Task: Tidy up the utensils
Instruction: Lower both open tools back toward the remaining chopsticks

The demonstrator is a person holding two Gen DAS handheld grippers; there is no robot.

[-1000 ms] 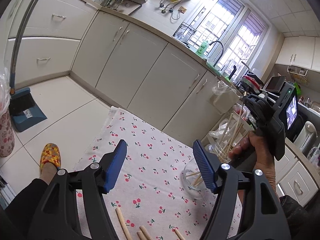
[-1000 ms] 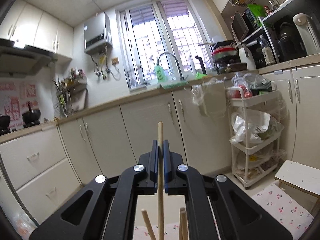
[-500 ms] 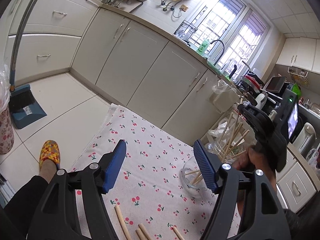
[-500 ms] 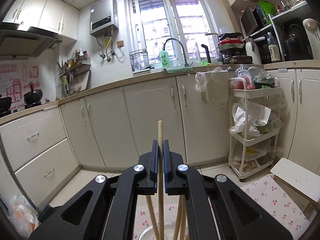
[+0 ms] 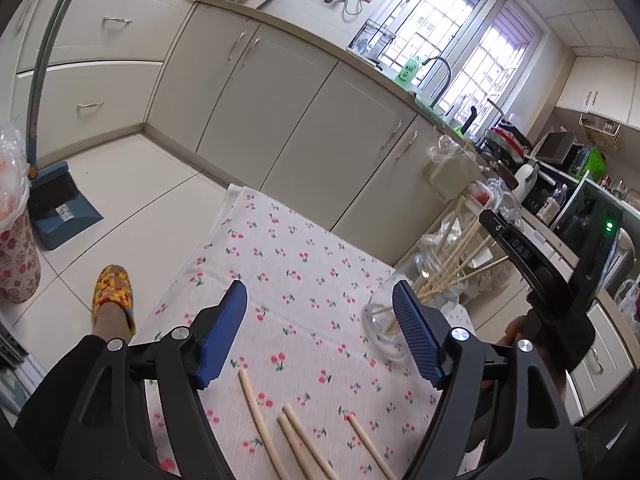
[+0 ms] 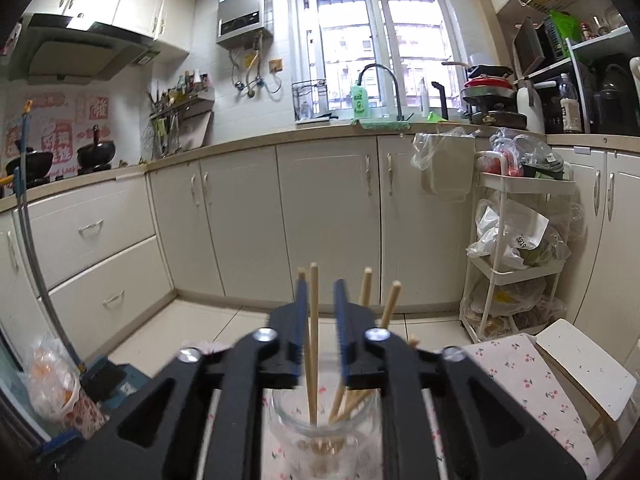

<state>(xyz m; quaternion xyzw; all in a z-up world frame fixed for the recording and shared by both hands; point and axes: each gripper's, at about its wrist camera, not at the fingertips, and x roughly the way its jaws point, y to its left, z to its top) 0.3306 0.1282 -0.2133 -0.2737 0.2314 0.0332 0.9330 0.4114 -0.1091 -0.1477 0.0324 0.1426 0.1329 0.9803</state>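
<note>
I am looking into a kitchen lit by a barred window (image 6: 384,36) above the sink tap (image 6: 380,80). Left of the window a water heater (image 6: 244,8) hangs on white tile. Cream cabinets (image 6: 328,216) run below the window under a beige counter; right of them stands a white trolley (image 6: 520,256). The floor (image 5: 132,200) is pale tile

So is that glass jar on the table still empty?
No, the glass jar already holds several wooden chopsticks standing in it, their tips poking up above its rim.

Chopsticks (image 6: 313,340) upright in glass jar (image 6: 320,436); others (image 5: 296,436) on cloth.
</note>
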